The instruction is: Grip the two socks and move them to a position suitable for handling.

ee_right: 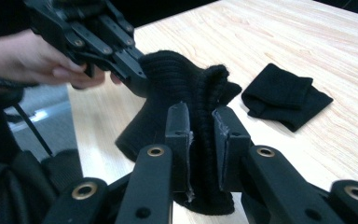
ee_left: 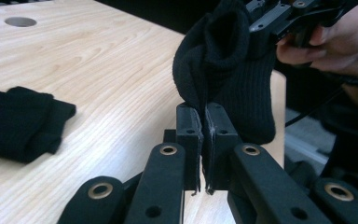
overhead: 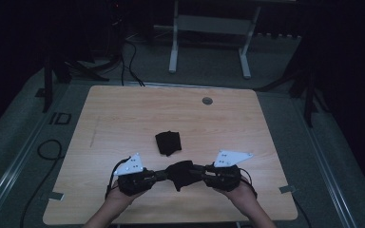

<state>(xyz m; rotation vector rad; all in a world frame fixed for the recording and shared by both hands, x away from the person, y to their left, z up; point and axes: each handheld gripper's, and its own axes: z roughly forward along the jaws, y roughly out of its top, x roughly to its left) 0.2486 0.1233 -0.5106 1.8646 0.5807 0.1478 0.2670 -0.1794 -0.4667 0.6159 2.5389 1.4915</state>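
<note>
Currently both grippers pinch one black ribbed knit sock (overhead: pixel 180 174) between them, held up off the light wooden table (overhead: pixel 123 118) near its front edge. Left gripper (ee_left: pixel 203 123) has its jaws pressed nearly together on a thin edge of the sock fabric; the sock bulges above the jaw tips. Right gripper (ee_right: pixel 201 123) clamps a thicker fold of the same sock, jaws standing a little apart with fabric filling the gap. In the high view the left gripper (overhead: pixel 158 175) and right gripper (overhead: pixel 200 172) face each other, sock hanging between. Second black sock, folded (overhead: pixel 168 142), lies flat on the table just behind, apart from both grippers.
</note>
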